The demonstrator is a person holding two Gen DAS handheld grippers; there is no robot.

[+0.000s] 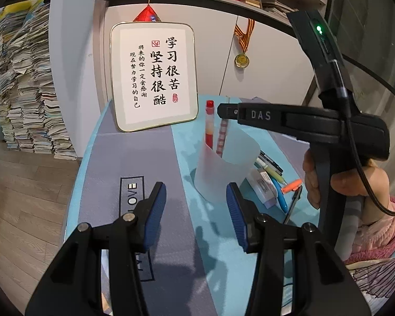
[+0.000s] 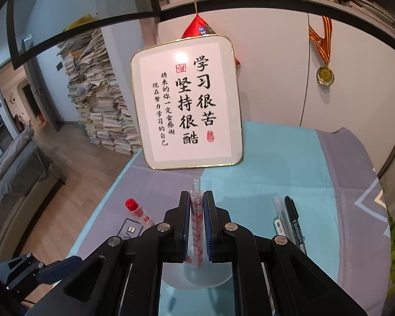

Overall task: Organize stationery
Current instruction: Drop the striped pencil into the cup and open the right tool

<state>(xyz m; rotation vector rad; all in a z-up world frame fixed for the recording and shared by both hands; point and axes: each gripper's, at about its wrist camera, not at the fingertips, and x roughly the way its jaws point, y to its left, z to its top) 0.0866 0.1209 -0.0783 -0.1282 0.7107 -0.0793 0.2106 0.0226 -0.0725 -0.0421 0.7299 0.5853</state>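
A frosted white pen cup (image 1: pixel 225 167) stands on the blue and grey table cloth (image 1: pixel 134 163). A red-capped pen (image 1: pixel 209 123) stands in it. My right gripper (image 1: pixel 225 112) is above the cup, shut on a red-and-white checked pen (image 1: pixel 222 138) whose lower end is inside the cup. In the right wrist view the gripper (image 2: pixel 196 210) clamps that pen (image 2: pixel 196 218) over the cup (image 2: pixel 197 276), and the red-capped pen (image 2: pixel 138 212) shows to the left. My left gripper (image 1: pixel 196 210) is open and empty, in front of the cup.
Several loose pens (image 1: pixel 272 169), a white eraser (image 1: pixel 262 187) and an orange clip (image 1: pixel 292 185) lie right of the cup; some pens show in the right wrist view (image 2: pixel 289 218). A framed calligraphy sign (image 1: pixel 154 75) leans at the table's back. Book stacks (image 1: pixel 23 87) stand on the floor left.
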